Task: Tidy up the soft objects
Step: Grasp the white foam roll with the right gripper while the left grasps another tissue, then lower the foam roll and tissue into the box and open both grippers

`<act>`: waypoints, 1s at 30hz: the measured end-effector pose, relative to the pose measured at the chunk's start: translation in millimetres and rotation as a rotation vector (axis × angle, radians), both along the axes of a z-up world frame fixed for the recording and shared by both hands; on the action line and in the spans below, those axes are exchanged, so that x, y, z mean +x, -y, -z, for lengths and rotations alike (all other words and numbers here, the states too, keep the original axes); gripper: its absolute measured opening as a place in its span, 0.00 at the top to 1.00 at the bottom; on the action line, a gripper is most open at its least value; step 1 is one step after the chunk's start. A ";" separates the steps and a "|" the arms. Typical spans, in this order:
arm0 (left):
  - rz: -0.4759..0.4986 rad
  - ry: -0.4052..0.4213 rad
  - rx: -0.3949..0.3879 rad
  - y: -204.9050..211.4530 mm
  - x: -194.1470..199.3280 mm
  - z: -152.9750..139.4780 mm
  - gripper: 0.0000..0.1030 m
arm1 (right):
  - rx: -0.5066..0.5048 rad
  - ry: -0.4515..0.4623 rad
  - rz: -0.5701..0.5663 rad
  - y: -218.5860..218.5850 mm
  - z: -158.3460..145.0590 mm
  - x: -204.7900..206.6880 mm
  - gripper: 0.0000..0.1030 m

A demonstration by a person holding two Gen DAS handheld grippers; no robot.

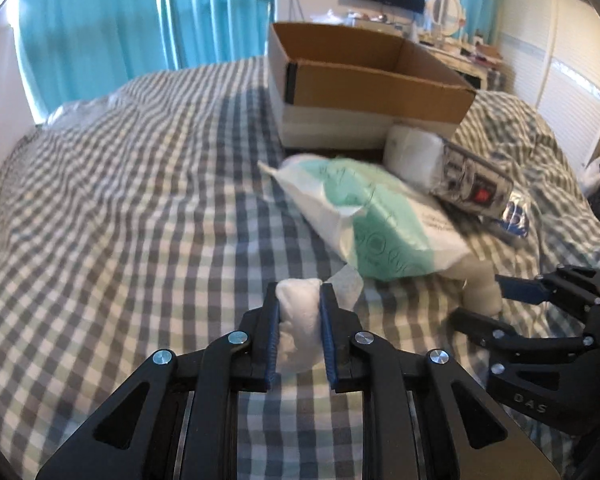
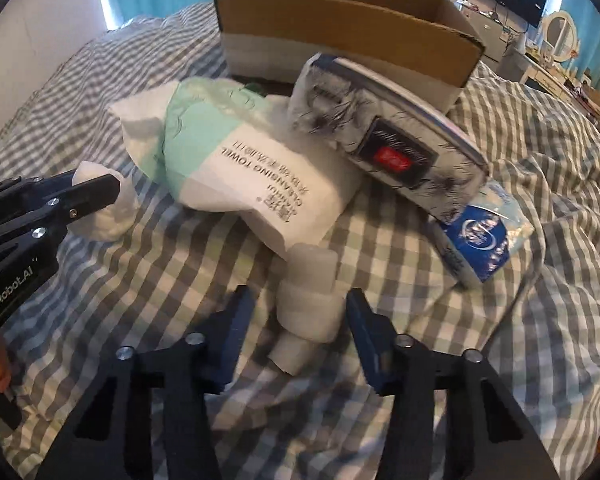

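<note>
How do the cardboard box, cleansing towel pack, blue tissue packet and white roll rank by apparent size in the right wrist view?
1. cardboard box
2. cleansing towel pack
3. blue tissue packet and white roll: look alike; the roll is nearer, so unranked.

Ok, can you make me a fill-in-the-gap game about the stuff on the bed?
1. The left hand-held gripper is shut on a ____ soft wad.
2. The cleansing towel pack is white and ____.
3. The bedcover has a ____ pattern.
4. Behind the packs stands an open cardboard ____.

Missing words: white; green; checked; box
</note>
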State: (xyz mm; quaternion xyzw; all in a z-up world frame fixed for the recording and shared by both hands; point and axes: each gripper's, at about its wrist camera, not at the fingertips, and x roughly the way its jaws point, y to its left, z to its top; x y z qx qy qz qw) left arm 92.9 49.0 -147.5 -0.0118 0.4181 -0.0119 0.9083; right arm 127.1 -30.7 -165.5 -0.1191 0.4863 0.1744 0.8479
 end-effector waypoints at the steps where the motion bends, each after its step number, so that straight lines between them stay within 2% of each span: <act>1: 0.002 -0.002 0.004 1.1 -1.3 0.9 0.82 | -0.009 0.004 0.008 -0.3 1.4 0.3 0.65; 3: 0.008 -0.001 0.007 1.6 -3.6 0.9 0.83 | 0.000 0.007 0.019 2.1 1.6 -0.2 0.69; 10: -0.002 -0.015 -0.034 0.6 -13.9 -6.8 0.83 | 0.061 0.053 0.031 17.6 -17.2 -21.5 0.70; 18: 0.008 0.016 -0.055 8.9 -28.4 -38.4 0.83 | 0.147 0.139 0.045 39.4 -63.2 -47.7 0.71; 21: 0.025 0.049 -0.076 10.3 -24.3 -65.1 0.83 | 0.151 0.198 0.024 40.3 -93.7 -47.2 0.71; 25: 0.050 0.152 -0.080 11.3 -7.8 -120.5 0.83 | 0.184 0.286 0.001 45.8 -146.4 -35.7 0.71; 30: 0.061 0.242 -0.087 10.5 24.2 -181.1 0.83 | 0.185 0.415 -0.011 45.9 -208.8 -11.7 0.71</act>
